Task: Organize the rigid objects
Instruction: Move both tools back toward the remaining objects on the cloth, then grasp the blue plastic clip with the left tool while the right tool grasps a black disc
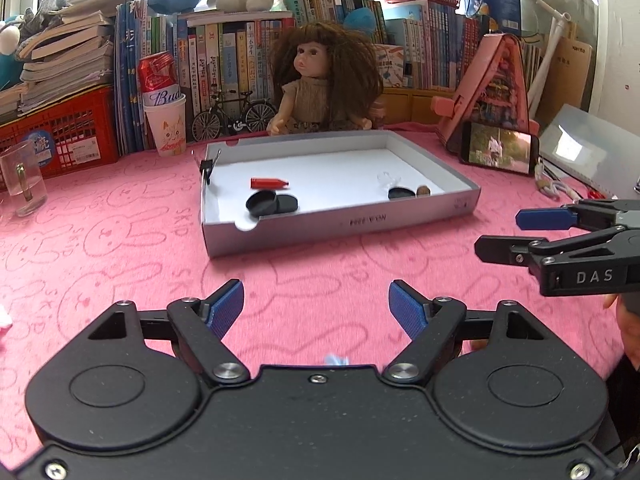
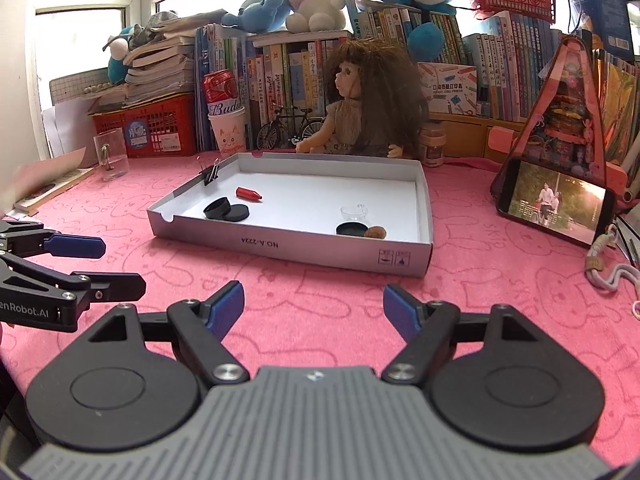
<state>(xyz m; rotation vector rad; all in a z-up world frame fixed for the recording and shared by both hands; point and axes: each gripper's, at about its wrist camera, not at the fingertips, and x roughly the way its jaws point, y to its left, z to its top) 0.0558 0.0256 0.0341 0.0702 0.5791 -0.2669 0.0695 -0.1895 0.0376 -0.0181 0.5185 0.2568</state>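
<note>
A shallow grey cardboard box (image 1: 344, 224) (image 2: 280, 246) lies on the pink cloth ahead of both grippers. Inside it are a red bullet-shaped piece (image 1: 269, 183) (image 2: 248, 193), a black round case with its lid beside it (image 1: 271, 204) (image 2: 226, 209), another black lid (image 1: 401, 193) (image 2: 351, 229), a small brown nut (image 1: 423, 191) (image 2: 376, 233) and a clear plastic piece (image 1: 386, 179) (image 2: 354, 211). A black binder clip (image 1: 208, 168) (image 2: 210, 174) is clipped on the box's left wall. My left gripper (image 1: 316, 306) (image 2: 120, 266) is open and empty. My right gripper (image 2: 314, 306) (image 1: 498, 234) is open and empty.
A doll (image 1: 320, 84) (image 2: 368, 100) sits behind the box. A phone (image 1: 498, 152) (image 2: 554, 208) leans on a pink triangular stand at the right. A clear glass (image 1: 22, 178) (image 2: 112, 154), a paper cup with a can (image 1: 164, 108) and red crates stand at the left, books behind.
</note>
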